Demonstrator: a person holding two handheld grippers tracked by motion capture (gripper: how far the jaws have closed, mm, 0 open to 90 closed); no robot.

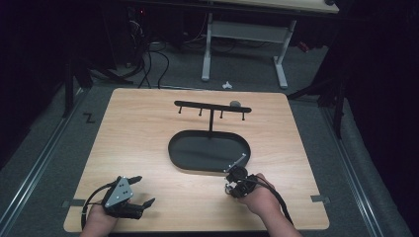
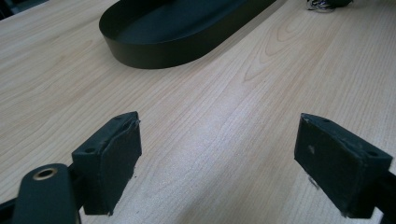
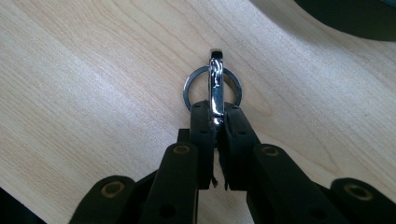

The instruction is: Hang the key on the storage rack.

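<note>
Jaws of the right gripper (image 3: 215, 122) were pinched tight on a shiny metal clip (image 3: 216, 88) with a key ring (image 3: 191, 84) around it, held just above the wooden table (image 1: 148, 143), close to the near rim of the black oval tray (image 1: 183, 160). The left gripper (image 2: 217, 154) hung with its jaws spread wide over bare wood, holding nothing, well apart from the right one.

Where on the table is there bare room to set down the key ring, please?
Bare wood lies left of the black tray up to the table edge, and right of it. It is crowded by the right gripper, shut on the key ring, beside the tray's rim.
</note>
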